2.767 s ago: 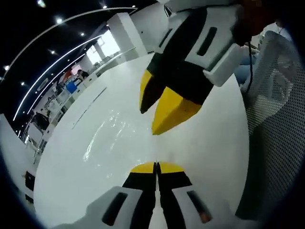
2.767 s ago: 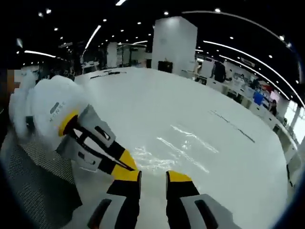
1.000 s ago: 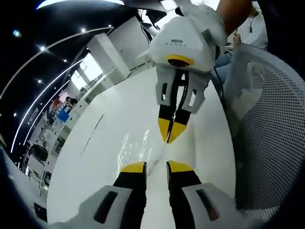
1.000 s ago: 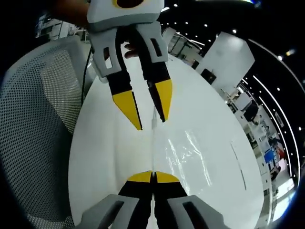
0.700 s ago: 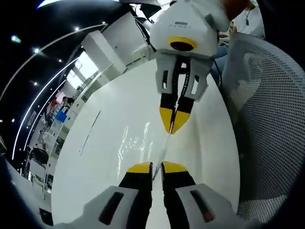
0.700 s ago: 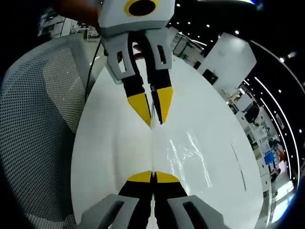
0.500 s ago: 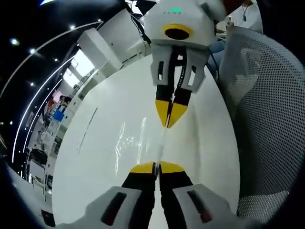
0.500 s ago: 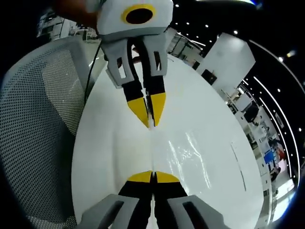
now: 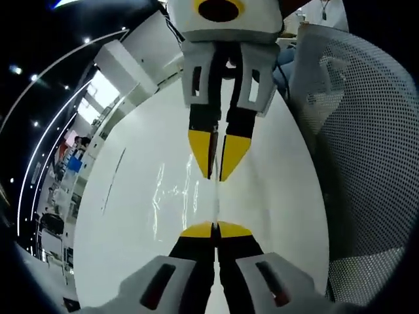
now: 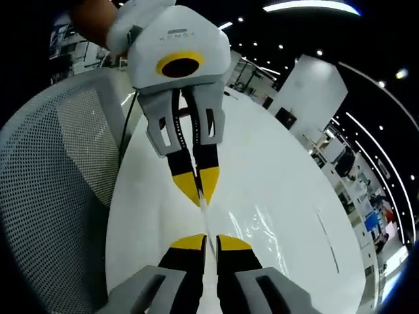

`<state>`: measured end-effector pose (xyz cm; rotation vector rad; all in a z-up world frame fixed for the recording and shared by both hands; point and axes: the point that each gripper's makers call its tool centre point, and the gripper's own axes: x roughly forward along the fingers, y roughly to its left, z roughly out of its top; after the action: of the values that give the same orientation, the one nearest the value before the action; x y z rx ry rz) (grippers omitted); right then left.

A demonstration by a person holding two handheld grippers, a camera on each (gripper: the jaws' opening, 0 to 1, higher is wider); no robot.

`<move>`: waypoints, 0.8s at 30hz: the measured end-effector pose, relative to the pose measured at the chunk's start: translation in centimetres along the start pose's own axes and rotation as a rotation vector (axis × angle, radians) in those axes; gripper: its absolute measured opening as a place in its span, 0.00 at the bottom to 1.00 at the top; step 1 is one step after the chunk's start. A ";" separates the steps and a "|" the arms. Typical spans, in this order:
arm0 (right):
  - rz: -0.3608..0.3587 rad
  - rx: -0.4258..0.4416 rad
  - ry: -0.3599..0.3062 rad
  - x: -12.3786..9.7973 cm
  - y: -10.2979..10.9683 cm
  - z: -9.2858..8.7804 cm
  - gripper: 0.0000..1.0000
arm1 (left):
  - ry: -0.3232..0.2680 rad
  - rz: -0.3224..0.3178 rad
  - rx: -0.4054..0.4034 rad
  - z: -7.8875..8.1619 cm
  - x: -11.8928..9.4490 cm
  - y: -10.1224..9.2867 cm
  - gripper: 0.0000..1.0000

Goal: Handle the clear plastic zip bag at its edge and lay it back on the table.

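Now the left hand-held gripper stood at 6 o'clock in the left gripper view, its yellow-tipped jaws pressed together on the near edge of the clear plastic zip bag. Facing it from 12 o'clock, the right hand-held gripper had its jaw tips a narrow gap apart around the same edge of the bag, and whether they truly pinched the plastic could not be told from that side. In the right gripper view, the right hand-held gripper kept a thin slit between its jaws, with the bag's edge running up through the slit. Beyond it the left hand-held gripper came down from 12 o'clock, its tips closed to a point on the edge. Between the two tools the edge showed as a thin pale line. The rest of the bag spread toward 3 o'clock as glinting creases over the white bench. A mesh chair back stood just beside the bench at 9 o'clock.
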<state>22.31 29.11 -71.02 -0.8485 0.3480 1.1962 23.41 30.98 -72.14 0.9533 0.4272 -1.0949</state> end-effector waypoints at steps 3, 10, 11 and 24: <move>0.012 -0.014 -0.011 0.4 0.4 0.5 0.02 | 0.003 -0.010 0.007 0.1 0.0 -0.2 0.00; 0.030 -0.047 -0.006 0.8 1.0 1.0 0.02 | 0.009 -0.030 0.020 0.2 0.2 -0.5 0.00; 0.028 -0.053 -0.005 0.8 1.0 1.0 0.02 | 0.010 -0.033 0.022 0.2 0.2 -0.6 0.00; 0.041 -0.096 0.006 1.4 1.4 1.1 0.00 | 0.013 -0.066 0.047 0.8 0.5 -1.1 0.00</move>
<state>21.28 30.99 -71.73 -0.9320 0.3161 1.2571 22.53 29.89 -72.47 0.9937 0.4478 -1.1634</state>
